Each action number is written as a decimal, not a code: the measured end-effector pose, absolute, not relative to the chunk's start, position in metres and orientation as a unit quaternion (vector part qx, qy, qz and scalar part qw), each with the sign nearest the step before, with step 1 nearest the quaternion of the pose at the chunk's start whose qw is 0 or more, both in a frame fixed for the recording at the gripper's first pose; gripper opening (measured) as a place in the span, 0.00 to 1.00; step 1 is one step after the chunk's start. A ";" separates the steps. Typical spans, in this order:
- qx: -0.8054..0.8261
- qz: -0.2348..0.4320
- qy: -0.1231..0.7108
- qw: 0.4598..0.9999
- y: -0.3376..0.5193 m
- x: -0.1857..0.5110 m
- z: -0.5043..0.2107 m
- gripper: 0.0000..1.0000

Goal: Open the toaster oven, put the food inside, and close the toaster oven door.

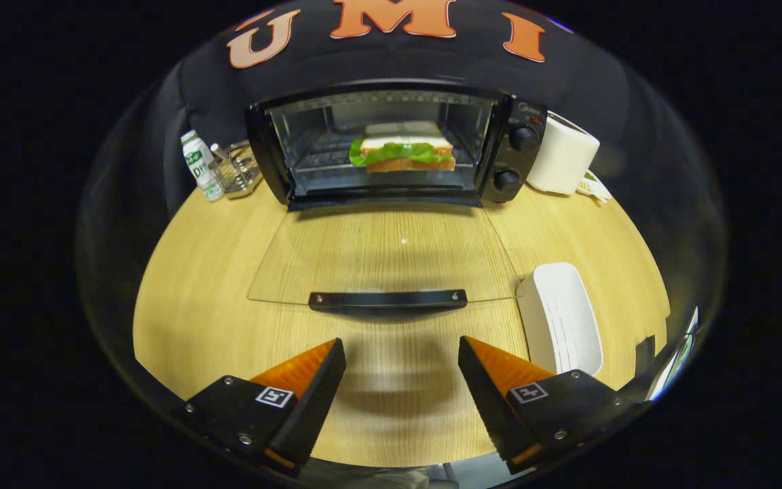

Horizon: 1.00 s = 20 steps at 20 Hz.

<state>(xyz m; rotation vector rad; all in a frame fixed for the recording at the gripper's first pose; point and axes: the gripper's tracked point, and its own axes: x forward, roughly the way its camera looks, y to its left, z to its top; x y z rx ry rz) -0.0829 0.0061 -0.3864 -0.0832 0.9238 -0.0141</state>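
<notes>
The black toaster oven (516, 146) stands at the far side of the wooden table with its cavity open. A sandwich (408, 151) with lettuce lies on the rack inside. The glass door (337, 258) is folded down flat toward me, its black handle (387, 299) just ahead of my fingers. My gripper (402, 356) is open, hovering above the table a little short of the handle, nothing between its orange fingers (306, 370).
A white tray (561, 319) lies on the table to the right of the door. A paper towel roll (563, 154) stands right of the oven. Left of the oven are a small bottle (201, 166) and a metal rack (236, 170).
</notes>
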 end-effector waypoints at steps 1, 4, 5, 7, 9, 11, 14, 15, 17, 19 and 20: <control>-0.045 -0.010 0.450 0.892 0.005 -0.082 -0.394 0.99; -0.070 -0.018 0.457 0.887 0.001 -0.076 -0.408 1.00; -0.075 -0.019 0.455 0.887 0.001 -0.072 -0.410 1.00; -0.080 -0.022 0.448 0.890 0.004 -0.064 -0.414 1.00; -0.079 -0.022 0.436 0.896 0.010 -0.053 -0.416 1.00; -0.066 -0.033 0.435 0.897 0.011 -0.049 -0.416 1.00; -0.062 -0.032 0.421 0.904 0.012 -0.048 -0.405 1.00; -0.065 -0.030 0.415 0.907 0.012 -0.048 -0.398 1.00; -0.062 -0.027 0.402 0.913 0.014 -0.044 -0.377 1.00; -0.059 -0.020 0.384 0.921 0.017 -0.036 -0.357 1.00; -0.056 -0.018 0.378 0.924 0.019 -0.031 -0.348 1.00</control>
